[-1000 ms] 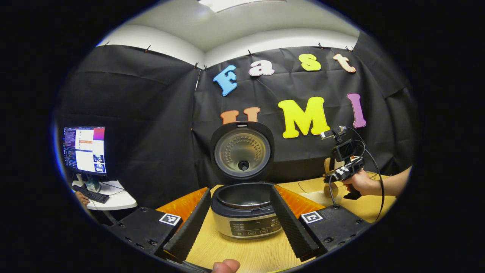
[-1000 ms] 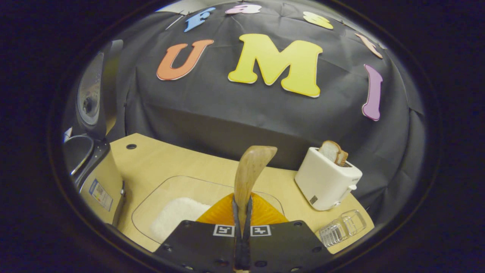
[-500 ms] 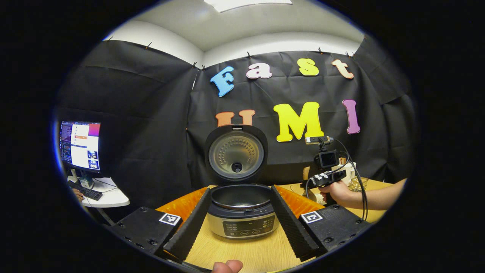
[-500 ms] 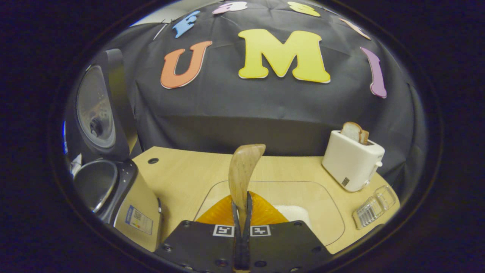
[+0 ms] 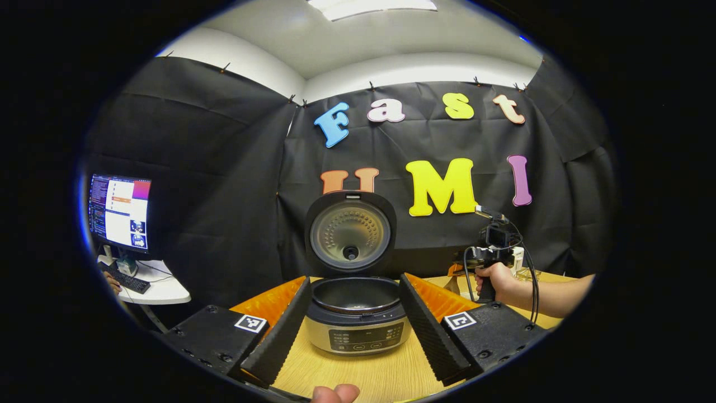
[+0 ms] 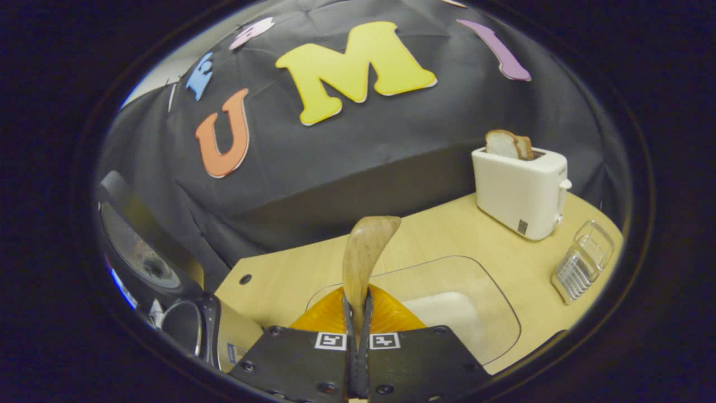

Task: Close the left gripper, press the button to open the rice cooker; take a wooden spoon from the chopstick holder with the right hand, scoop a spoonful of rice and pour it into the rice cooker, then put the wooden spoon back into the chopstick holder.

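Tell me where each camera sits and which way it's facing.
Left gripper view: rides the open left tongs, facing the open rice cooker; a fingertip at the bottom edge.
Right gripper view: rides the right tongs shut on the wooden spoon, facing the rice tray and toaster.
Shared: rice cooker, table.

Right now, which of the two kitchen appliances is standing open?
The rice cooker: its lid is raised, pot exposed. The white toaster just holds bread.

Light came from a ceiling panel (image 5: pixel 372 6) high above the left gripper's fingers, bright and even. The rice cooker's lid (image 5: pixel 350 233) ahead carried a soft sheen. Both views bowed strongly toward their rims. Focus stayed sharp ahead of the fingers; the black cloth swallowed most shadows.
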Demonstrator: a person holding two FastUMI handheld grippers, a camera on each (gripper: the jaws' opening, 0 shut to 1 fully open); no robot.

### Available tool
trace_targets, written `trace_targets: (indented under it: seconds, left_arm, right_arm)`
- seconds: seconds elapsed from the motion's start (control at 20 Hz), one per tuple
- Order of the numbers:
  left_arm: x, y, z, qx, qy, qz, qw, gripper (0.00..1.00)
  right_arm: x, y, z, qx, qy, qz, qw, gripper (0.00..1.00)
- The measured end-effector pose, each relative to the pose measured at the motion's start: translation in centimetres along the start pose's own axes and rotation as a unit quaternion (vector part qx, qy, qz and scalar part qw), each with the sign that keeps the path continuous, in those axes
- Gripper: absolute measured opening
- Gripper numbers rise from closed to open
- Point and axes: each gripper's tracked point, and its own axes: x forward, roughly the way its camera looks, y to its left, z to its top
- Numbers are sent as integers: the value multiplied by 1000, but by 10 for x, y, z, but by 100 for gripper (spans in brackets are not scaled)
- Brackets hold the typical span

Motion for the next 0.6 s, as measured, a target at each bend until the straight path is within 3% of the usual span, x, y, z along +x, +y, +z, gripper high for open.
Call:
trace_targets:
  seconds: [0.05,0.1,0.25,0.3,0.6]
  left_arm:
    - [0,-1,0,2,0,-1,1000,95]
    - [-1,0,0,6,1,2,1000,99]
    - [-1,-7,0,8,2,2,1000,95]
    - [-1,-8,1,8,3,2,1000,99]
    - [-2,-3,2,32,3,22,999,99]
  right_arm:
    - [-1,-6,3,9,-2,2,1000,0]
    - [-3,-12,9,20,-10,4,1000,0]
    - [-14,-22,30,62,-35,27,997,0]
    - [-19,-26,37,75,-41,33,996,0]
    - [-37,-65,64,140,-72,47,986,0]
